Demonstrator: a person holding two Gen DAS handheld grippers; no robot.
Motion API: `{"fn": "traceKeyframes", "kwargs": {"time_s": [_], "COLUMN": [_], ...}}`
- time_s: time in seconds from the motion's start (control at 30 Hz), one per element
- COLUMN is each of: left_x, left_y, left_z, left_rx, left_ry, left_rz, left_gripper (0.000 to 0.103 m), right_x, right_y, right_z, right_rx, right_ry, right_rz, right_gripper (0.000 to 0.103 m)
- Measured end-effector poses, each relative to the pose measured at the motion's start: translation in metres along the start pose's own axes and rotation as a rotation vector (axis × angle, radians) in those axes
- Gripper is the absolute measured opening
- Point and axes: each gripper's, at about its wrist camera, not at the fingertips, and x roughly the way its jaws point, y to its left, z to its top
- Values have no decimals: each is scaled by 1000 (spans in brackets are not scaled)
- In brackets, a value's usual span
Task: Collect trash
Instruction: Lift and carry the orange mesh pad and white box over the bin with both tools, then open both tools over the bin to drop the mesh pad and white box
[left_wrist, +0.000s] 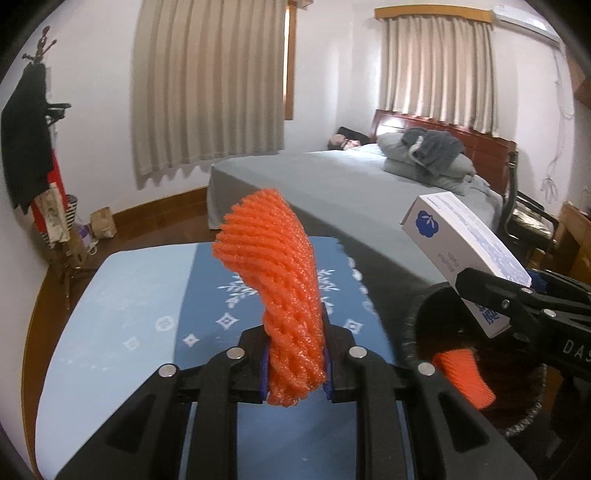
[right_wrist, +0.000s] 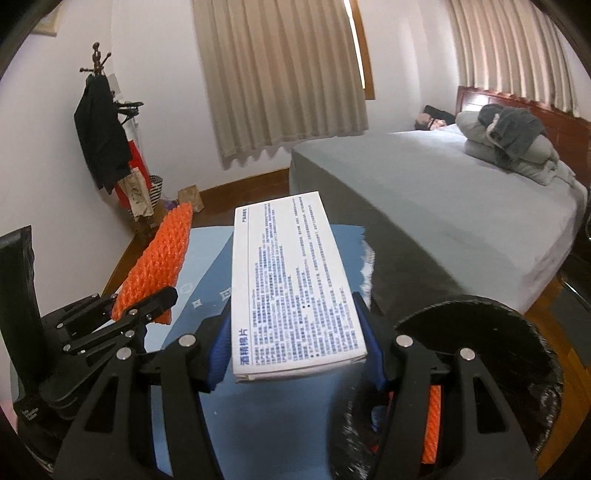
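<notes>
My left gripper is shut on an orange foam fruit net that stands up and curls left above the jaws. In the right wrist view the same net and left gripper show at the left. My right gripper is shut on a white printed carton, held flat between the blue pads; the carton also shows in the left wrist view at the right. A black-lined trash bin sits low right, with another orange net inside it.
Below both grippers lies a blue patterned tabletop. A bed with a grey sheet stands behind, with folded bedding on it. A coat rack with dark clothes is by the left wall; a chair stands at the right.
</notes>
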Motion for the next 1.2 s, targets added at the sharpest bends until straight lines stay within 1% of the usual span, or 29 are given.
{"fn": "traceKeyframes", "kwargs": {"time_s": [0.23, 0.63, 0.9, 1.2], "left_x": [-11, -22, -28, -30], "left_y": [-31, -92, -120, -149], "left_z": [2, 4, 5, 5], "left_rx": [33, 102, 148, 182], "left_ry": [-27, -58, -74, -78], "left_rz": [-55, -156, -215, -265], "left_gripper": [21, 21, 21, 21], "right_x": [-31, -84, -104, -115], "right_y": [-22, -71, -95, -108], "right_z": [-9, -31, -44, -54], "right_rx": [23, 89, 124, 152], "right_ry": [-32, -82, -93, -95], "right_rz": [-45, -134, -186, -237], "right_gripper": [57, 57, 57, 57]}}
